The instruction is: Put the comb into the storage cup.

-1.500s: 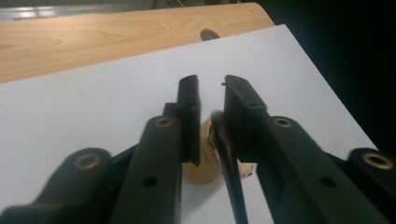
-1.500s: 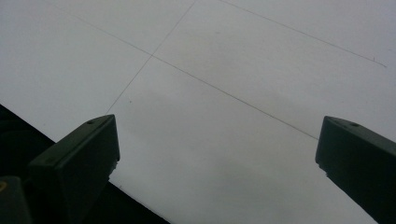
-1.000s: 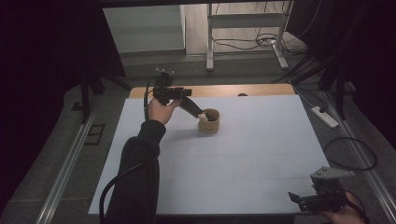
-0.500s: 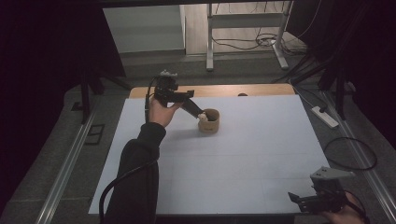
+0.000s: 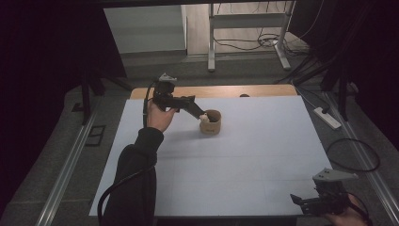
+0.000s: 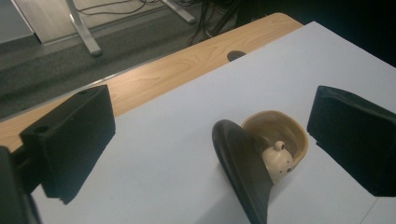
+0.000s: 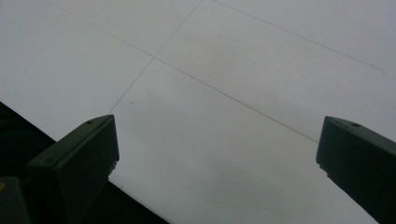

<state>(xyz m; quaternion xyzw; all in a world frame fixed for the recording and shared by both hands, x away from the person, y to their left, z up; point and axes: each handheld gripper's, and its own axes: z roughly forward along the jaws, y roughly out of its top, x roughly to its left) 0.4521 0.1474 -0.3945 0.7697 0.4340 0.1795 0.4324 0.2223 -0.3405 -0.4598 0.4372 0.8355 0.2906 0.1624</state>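
Item, near to far: my right gripper (image 5: pixel 314 203), jaws wide on nothing, idle at the table's (image 5: pixel 263 155) near right corner; my left gripper (image 5: pixel 201 114), jaws just opened wide, releasing the dark spoon (image 6: pixel 243 168) into the tan cup (image 5: pixel 211 123) toward the far edge.

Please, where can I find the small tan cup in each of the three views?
High view: the tan cup stands on the white table sheet, centre, toward the far edge, at the left hand-held gripper tip.
Left gripper view: the cup is low, right of centre, behind a dark curved object.
Right gripper view: not in it.
Shared landmark: the white sheet.
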